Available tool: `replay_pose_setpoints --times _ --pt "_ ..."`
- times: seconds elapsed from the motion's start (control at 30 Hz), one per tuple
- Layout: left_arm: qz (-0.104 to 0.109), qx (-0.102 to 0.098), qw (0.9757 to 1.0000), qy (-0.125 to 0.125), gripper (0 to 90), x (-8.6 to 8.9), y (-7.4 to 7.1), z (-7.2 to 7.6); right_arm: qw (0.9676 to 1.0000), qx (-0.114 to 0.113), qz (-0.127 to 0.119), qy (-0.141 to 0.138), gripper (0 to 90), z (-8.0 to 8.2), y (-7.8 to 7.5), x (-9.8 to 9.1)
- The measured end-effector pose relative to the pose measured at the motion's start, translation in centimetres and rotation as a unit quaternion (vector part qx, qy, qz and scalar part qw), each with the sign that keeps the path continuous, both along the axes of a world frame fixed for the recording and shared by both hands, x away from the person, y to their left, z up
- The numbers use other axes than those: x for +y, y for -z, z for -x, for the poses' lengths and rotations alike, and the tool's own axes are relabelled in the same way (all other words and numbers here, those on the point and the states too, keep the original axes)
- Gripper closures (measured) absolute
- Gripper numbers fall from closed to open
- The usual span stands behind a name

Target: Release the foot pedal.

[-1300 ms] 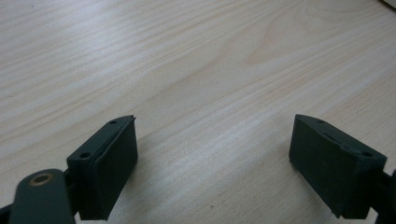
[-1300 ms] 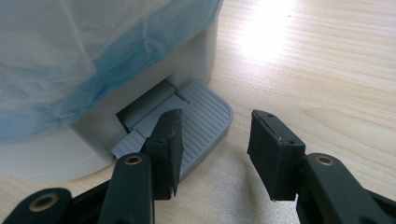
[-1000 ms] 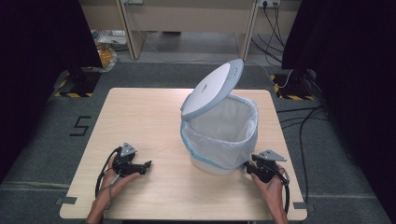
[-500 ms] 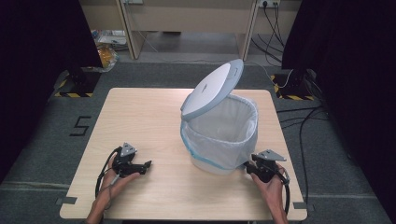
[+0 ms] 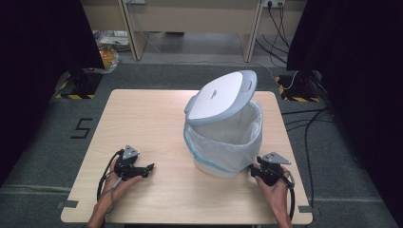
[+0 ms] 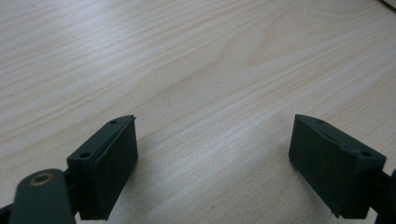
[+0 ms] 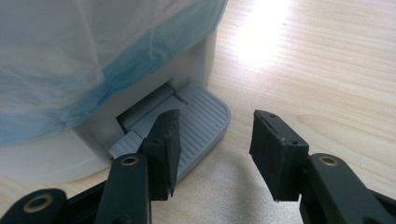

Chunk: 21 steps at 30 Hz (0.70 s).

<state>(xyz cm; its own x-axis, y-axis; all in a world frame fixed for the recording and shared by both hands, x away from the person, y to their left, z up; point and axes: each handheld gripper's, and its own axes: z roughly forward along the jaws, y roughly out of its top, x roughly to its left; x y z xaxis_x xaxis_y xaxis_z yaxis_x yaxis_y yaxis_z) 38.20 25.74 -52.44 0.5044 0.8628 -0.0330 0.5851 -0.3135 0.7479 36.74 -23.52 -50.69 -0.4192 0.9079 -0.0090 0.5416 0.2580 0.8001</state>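
Here a white pedal bin (image 5: pixel 223 156) stands on the light wooden worktop (image 5: pixel 152 118), toward its right half, with its grey-white lid (image 5: pixel 221 95) tilted up and open. A translucent liner bag with a blue edge (image 5: pixel 209 152) is folded over the bin's rim and hangs down its outer wall. The left gripper (image 5: pixel 145 168) rests on the worktop well to the left of the bin, held in the person's left hand (image 5: pixel 119 183), its jaws spread wide over bare wood with nothing between them. The right gripper (image 5: pixel 254 169) sits just beside the bin's base, in the right hand (image 5: pixel 278 187), jaws released and empty. In the right gripper view, the bin's ribbed grey foot pedal (image 7: pixel 196 121) lies directly ahead of the left-hand jaw.
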Motion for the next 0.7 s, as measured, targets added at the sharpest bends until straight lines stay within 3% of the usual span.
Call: replay_pose_setpoints --times 0.6,0.7 --pt "-0.001 0.001 1.0 -0.003 14.7 0.03 -0.02 0.0 1.0 -0.008 -0.001 0.005 49.2 0.1 -0.31 -0.02" --pt "-0.001 0.001 1.0 -0.004 14.8 0.03 -0.02 0.0 0.9997 -0.016 -0.016 0.007 48.0 0.17 -0.69 -0.23"
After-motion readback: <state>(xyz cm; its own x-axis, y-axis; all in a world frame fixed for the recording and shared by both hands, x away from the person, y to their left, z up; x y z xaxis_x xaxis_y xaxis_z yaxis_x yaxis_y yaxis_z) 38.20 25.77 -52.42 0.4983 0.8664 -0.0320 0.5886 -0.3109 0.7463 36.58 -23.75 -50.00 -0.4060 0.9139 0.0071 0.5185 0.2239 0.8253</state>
